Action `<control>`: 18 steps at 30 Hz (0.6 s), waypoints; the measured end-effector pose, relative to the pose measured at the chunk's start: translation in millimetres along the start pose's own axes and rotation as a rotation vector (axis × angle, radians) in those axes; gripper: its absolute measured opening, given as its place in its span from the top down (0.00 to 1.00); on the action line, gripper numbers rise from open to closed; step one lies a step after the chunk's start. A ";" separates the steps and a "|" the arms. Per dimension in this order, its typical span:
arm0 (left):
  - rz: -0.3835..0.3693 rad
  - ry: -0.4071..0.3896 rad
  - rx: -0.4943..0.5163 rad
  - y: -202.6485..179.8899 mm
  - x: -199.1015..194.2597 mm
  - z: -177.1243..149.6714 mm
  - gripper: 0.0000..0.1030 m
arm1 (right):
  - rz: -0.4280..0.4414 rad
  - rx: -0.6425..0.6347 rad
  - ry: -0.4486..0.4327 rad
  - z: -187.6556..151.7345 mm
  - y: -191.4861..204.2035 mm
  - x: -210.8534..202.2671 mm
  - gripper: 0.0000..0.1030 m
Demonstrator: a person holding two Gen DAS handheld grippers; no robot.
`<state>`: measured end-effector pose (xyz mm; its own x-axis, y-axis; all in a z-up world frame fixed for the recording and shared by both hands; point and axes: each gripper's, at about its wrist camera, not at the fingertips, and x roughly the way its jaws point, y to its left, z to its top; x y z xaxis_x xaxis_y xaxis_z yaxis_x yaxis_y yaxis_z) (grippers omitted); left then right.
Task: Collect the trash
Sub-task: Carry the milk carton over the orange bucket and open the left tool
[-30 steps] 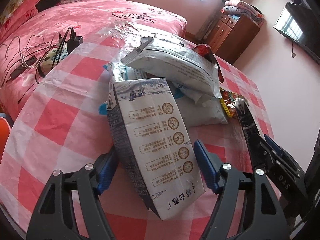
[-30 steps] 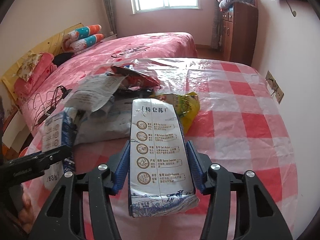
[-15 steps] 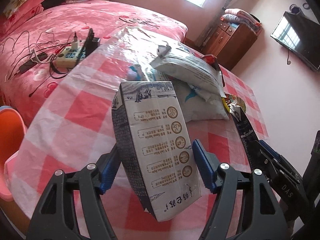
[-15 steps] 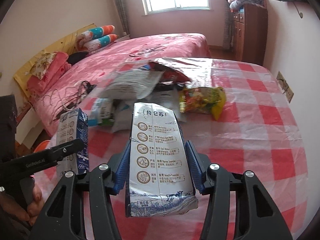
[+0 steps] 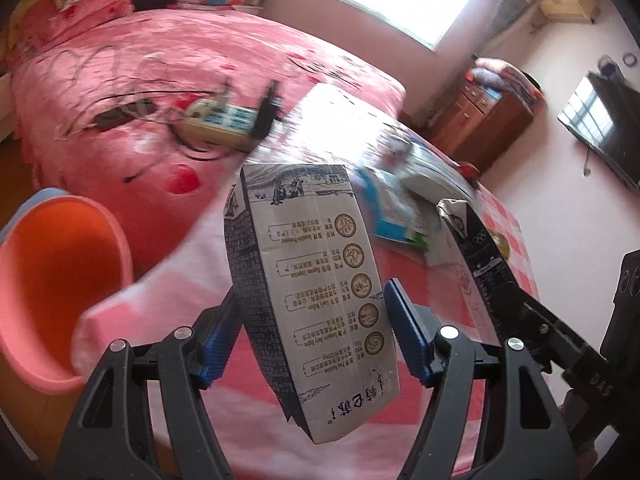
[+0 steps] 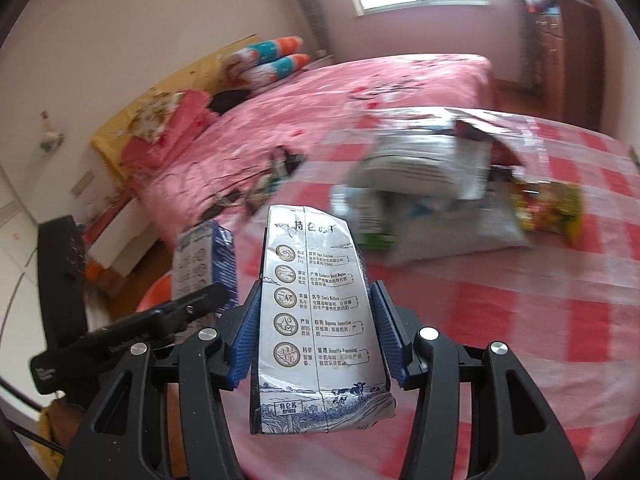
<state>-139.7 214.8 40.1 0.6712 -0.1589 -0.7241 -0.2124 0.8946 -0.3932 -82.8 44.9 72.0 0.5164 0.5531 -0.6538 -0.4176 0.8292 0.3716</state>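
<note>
Cartons are held up off the bench [image 6: 520, 320]: left claw [image 5: 312, 332] grips one carton [image 5: 316, 300] beside the orange bin [image 5: 60, 280] at the bench edge, right claw [image 6: 312, 336] grips another [image 6: 316, 320].

We see a bedroom w/ a pink bed [image 5: 168, 60] beside a red-and-white checked tablecloth [image 6: 520, 312]. A power strip [image 5: 224, 120] w/ tangled cables lies on the bed near the cloth's edge. Striped pillows [image 6: 268, 60] sit at the headboard; a wooden cabinet [image 5: 484, 120] and wall TV [image 5: 600, 124] stand beyond.
</note>
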 end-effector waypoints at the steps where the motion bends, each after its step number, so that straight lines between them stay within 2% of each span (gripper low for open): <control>1: 0.014 -0.011 -0.014 10.6 -5.3 1.0 0.32 | 0.027 -0.007 0.010 1.8 9.1 5.3 0.48; 10: 0.178 -0.083 -0.167 121.7 -37.3 6.2 0.32 | 0.227 -0.109 0.119 12.1 102.9 68.8 0.48; 16: 0.299 -0.090 -0.262 191.2 -34.9 6.5 0.31 | 0.304 -0.168 0.178 12.1 156.6 114.1 0.47; 18: 0.338 -0.094 -0.296 212.1 -33.0 4.1 0.27 | 0.333 -0.176 0.191 11.8 170.2 129.3 0.44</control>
<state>-204.0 411.5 -17.1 0.5884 0.1721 -0.7901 -0.6149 0.7298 -0.2990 -78.3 258.5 58.5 0.1911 0.7499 -0.6334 -0.6680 0.5721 0.4759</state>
